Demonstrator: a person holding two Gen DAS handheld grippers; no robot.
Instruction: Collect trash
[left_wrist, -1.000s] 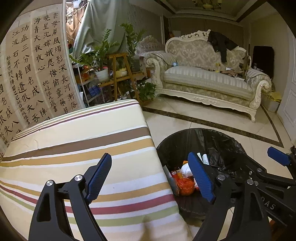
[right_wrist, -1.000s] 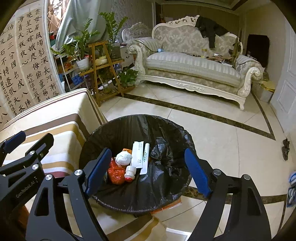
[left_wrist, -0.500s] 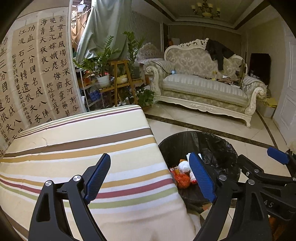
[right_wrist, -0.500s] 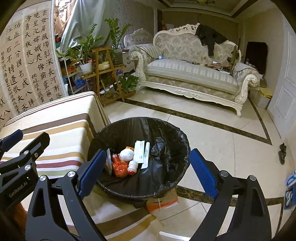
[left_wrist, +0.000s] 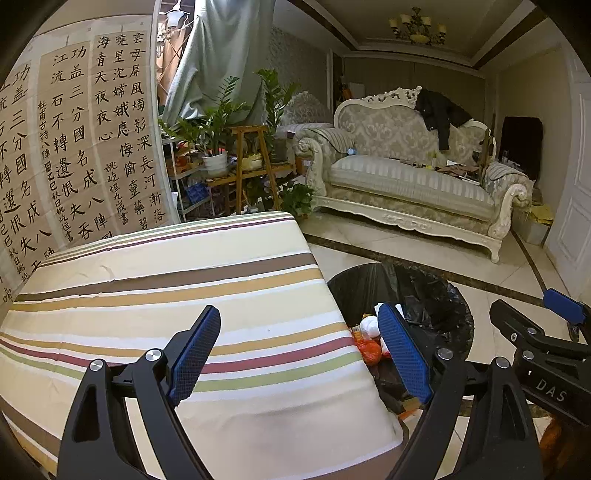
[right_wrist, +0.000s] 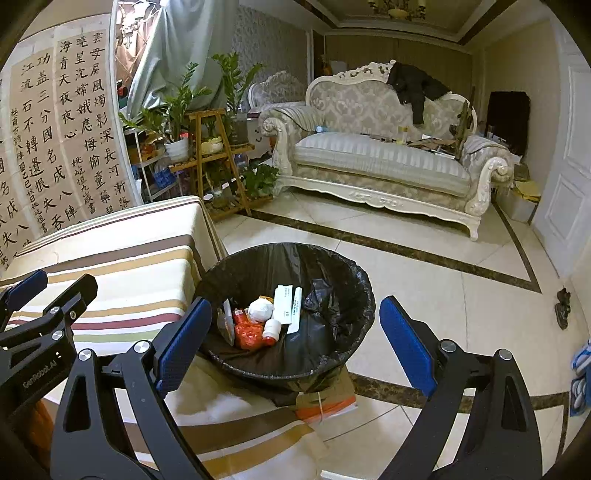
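A round bin with a black liner stands on the floor beside the striped table; it also shows in the left wrist view. Inside lie a crumpled white tissue, an orange wrapper, a small white bottle and white paper packets. My right gripper is open and empty, above the bin's near rim. My left gripper is open and empty, over the table's right edge. The right gripper shows at the right of the left wrist view.
A striped cloth covers the table. A white ornate sofa stands across the tiled floor. Plants on wooden stands and a calligraphy screen stand behind the table. A cardboard piece lies under the bin.
Both grippers have pulled back and risen, so the bin and table look smaller and farther. Both stay open and empty. The trash in the bin has not moved.
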